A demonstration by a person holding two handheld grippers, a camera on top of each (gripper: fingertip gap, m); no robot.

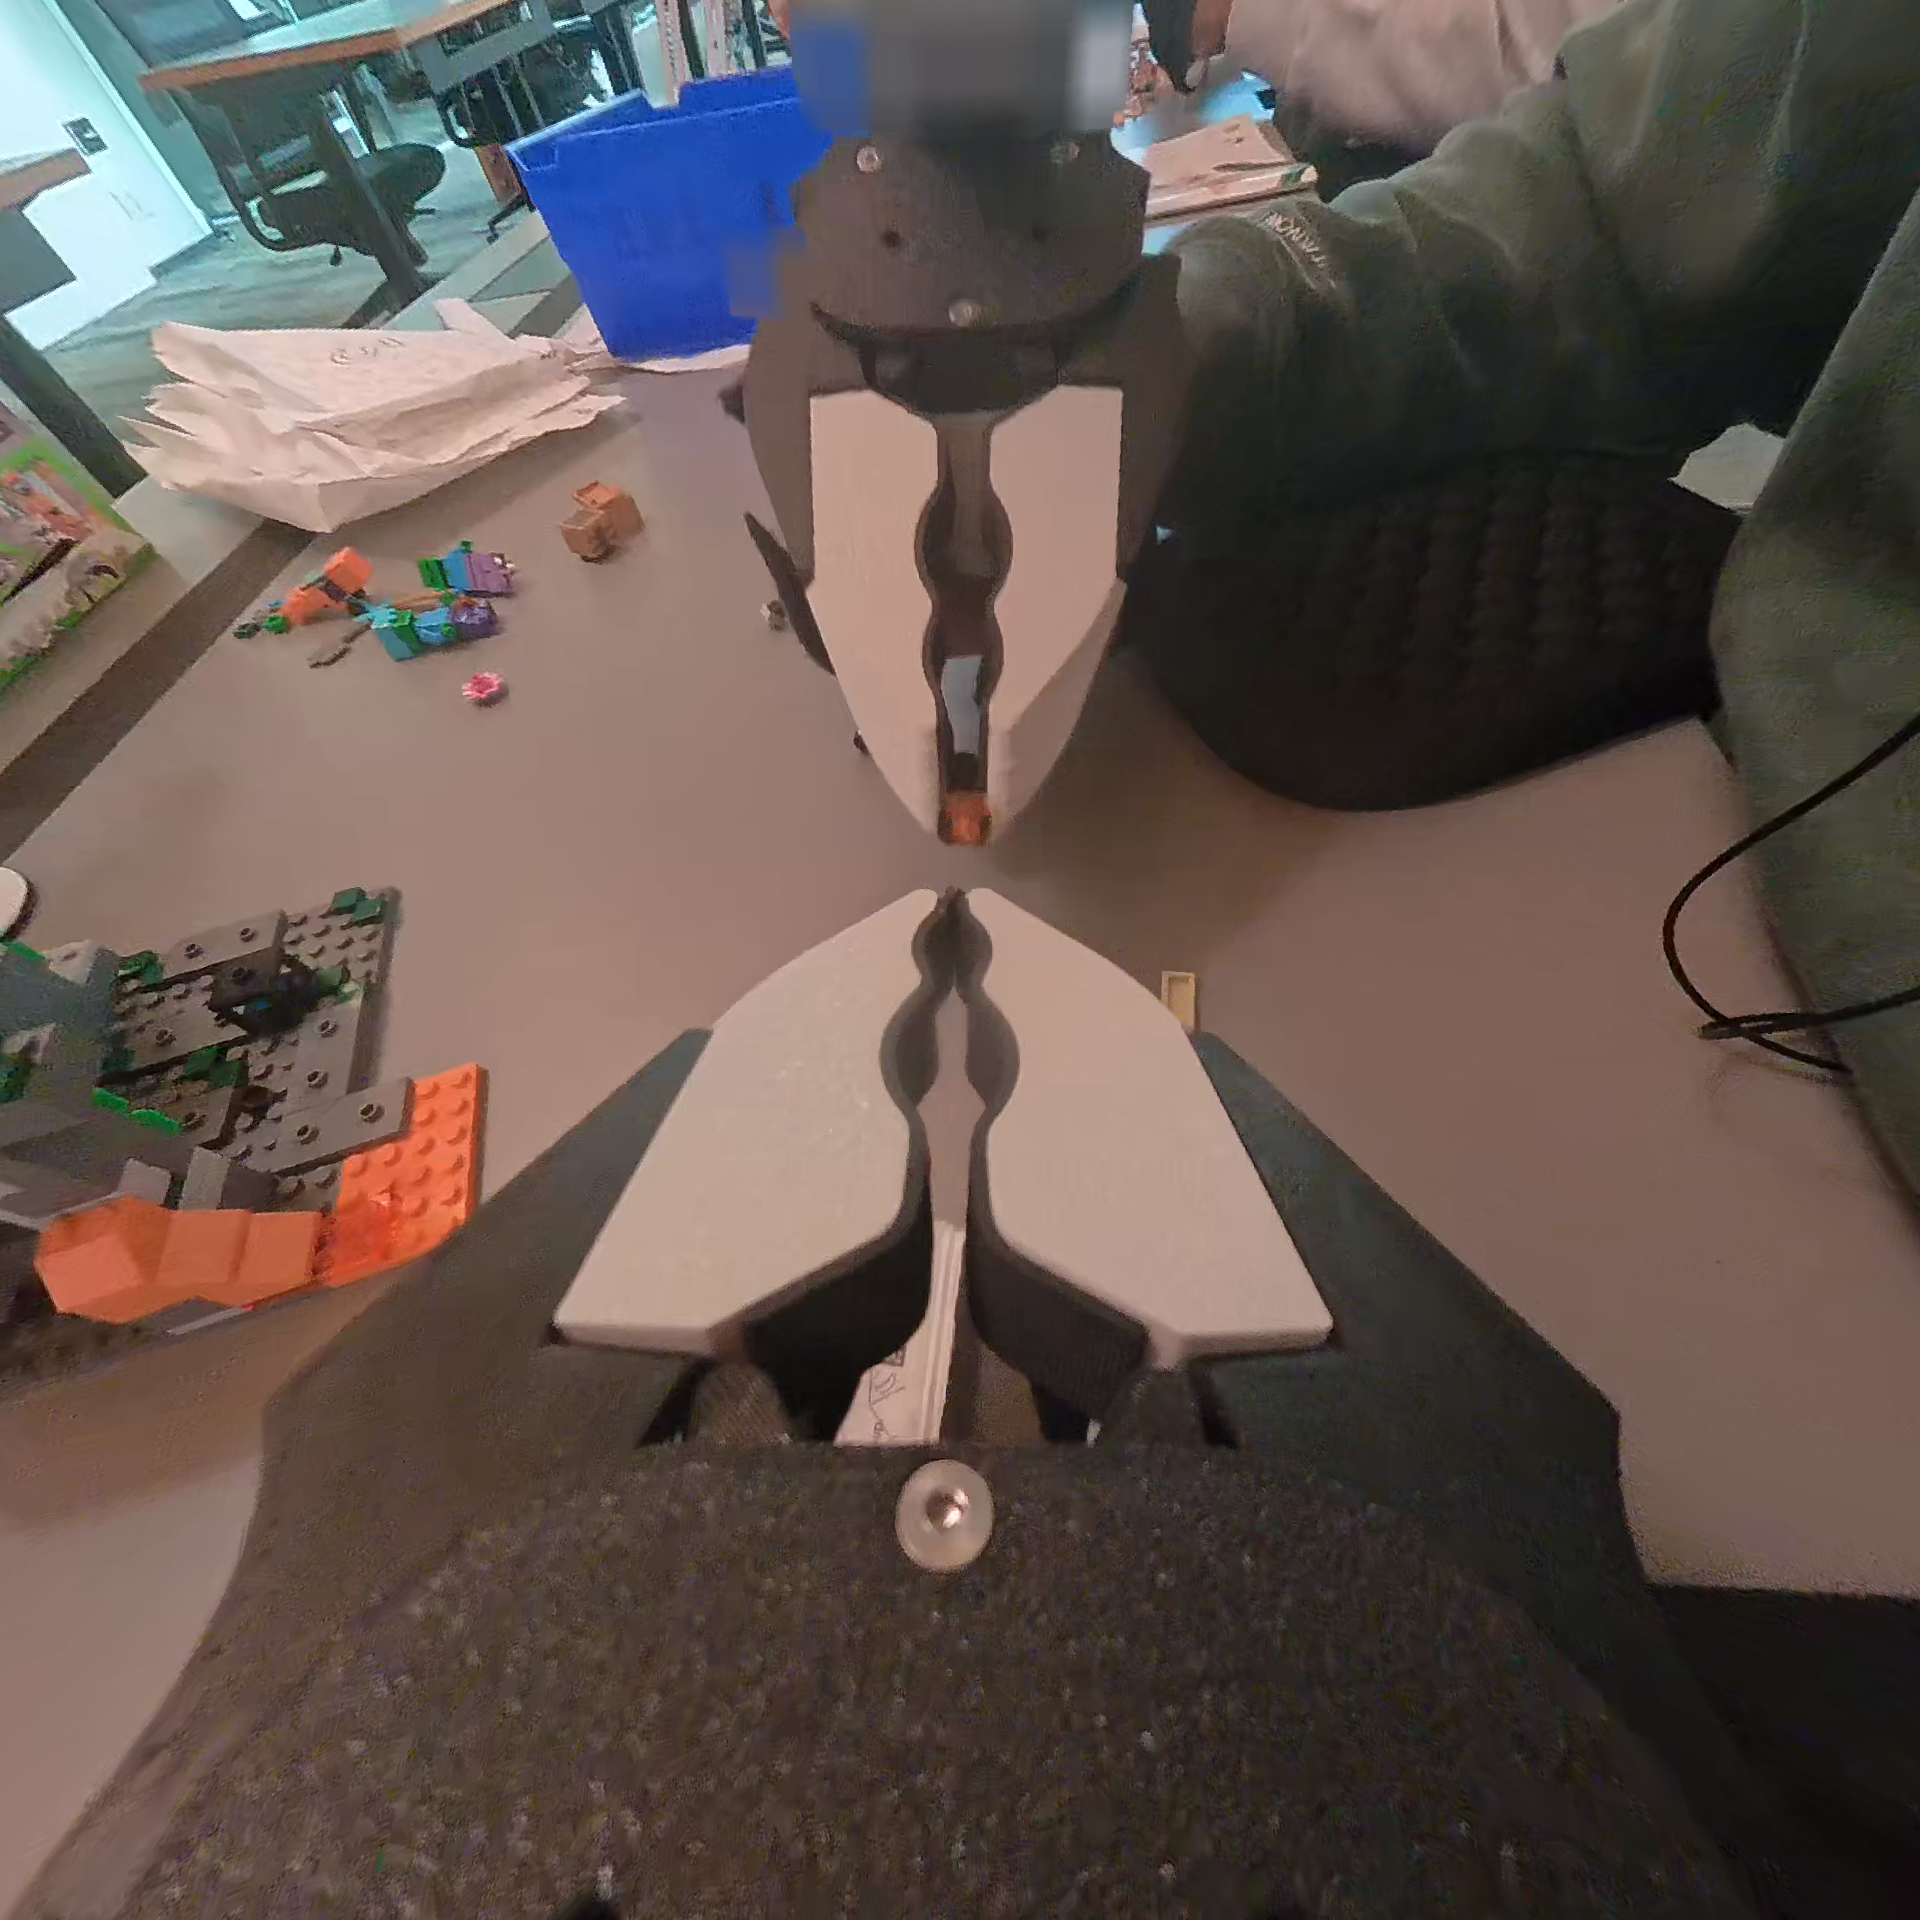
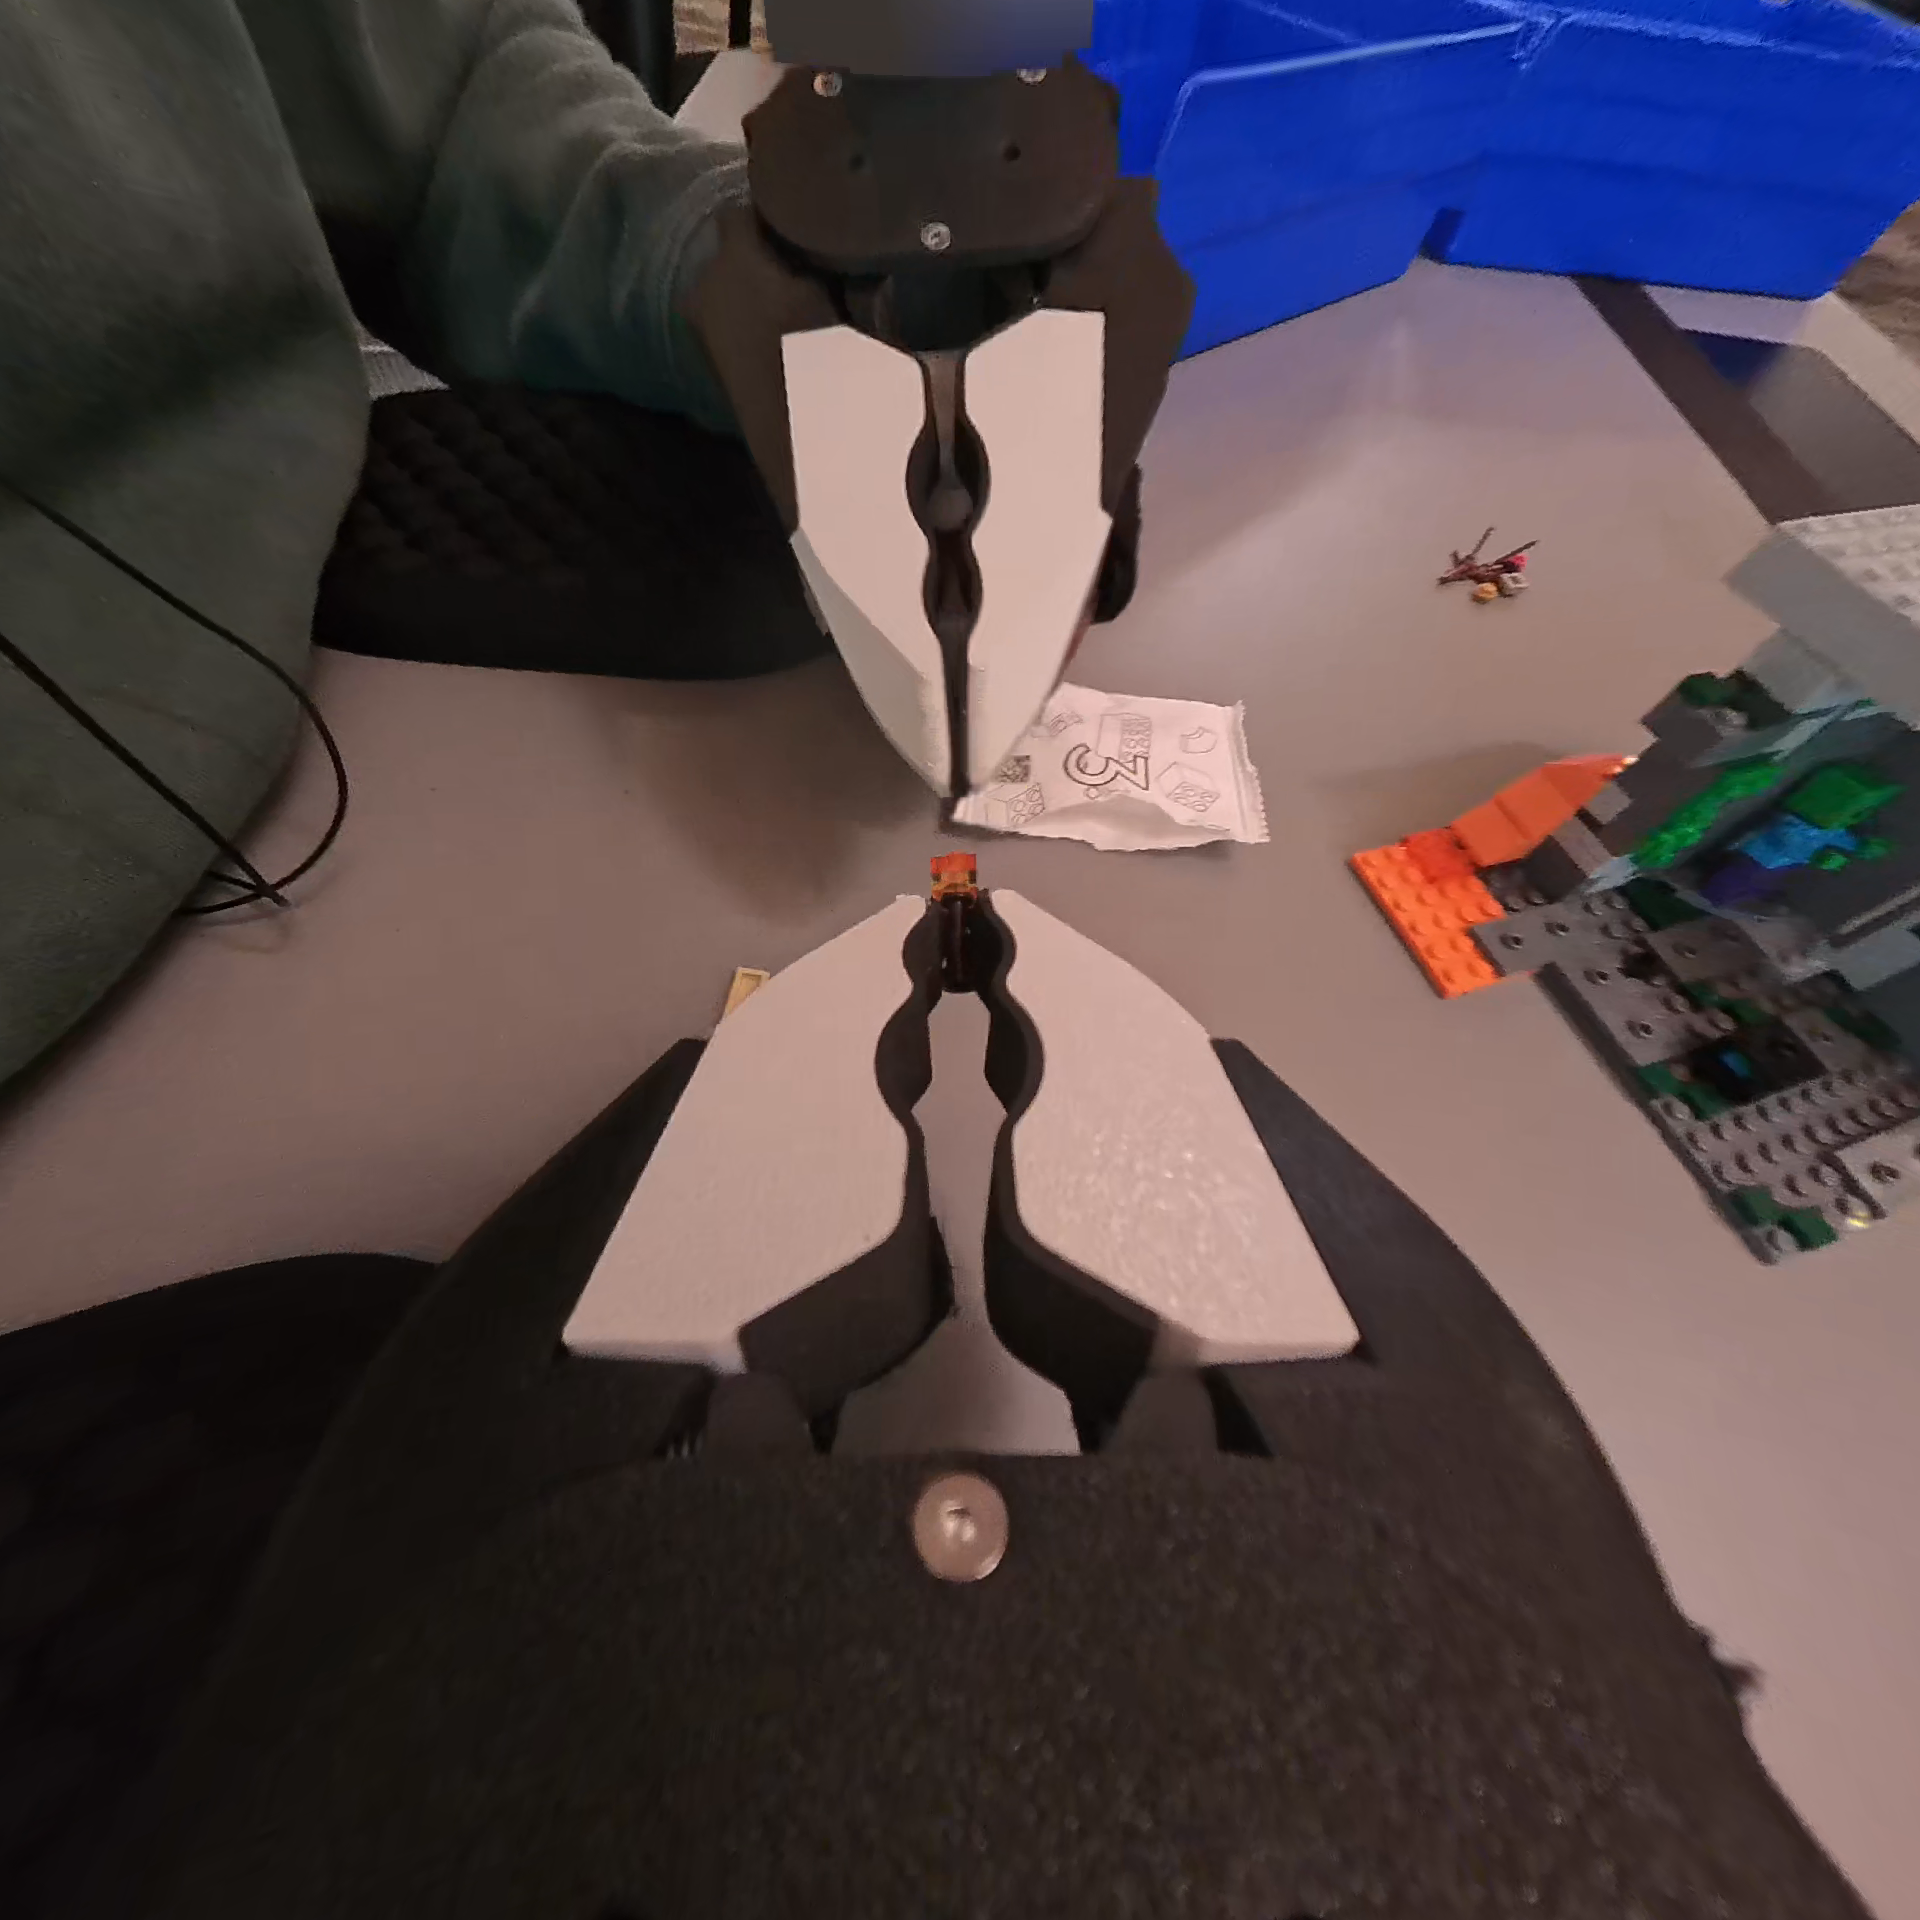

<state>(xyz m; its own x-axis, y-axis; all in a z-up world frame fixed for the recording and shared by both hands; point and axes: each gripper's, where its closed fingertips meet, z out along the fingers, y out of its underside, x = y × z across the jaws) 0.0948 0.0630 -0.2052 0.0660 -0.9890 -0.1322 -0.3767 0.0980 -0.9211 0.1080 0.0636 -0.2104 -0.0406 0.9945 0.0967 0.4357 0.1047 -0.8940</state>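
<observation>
Right claw (image 2: 954, 902) pinched on small orange brick piece (image 2: 954, 871), tip-to-tip with left claw (image 1: 951, 902), closed on corner of white printed bag (image 2: 1122, 779), above grey table (image 2: 623, 883); partly built brick model (image 2: 1683, 935) well right.

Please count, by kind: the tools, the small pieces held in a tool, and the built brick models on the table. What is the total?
Tools: 2 (left tool, right tool)
Small orange piece, held in the right tool: 1
Brick model: 1
Total: 4
</observation>
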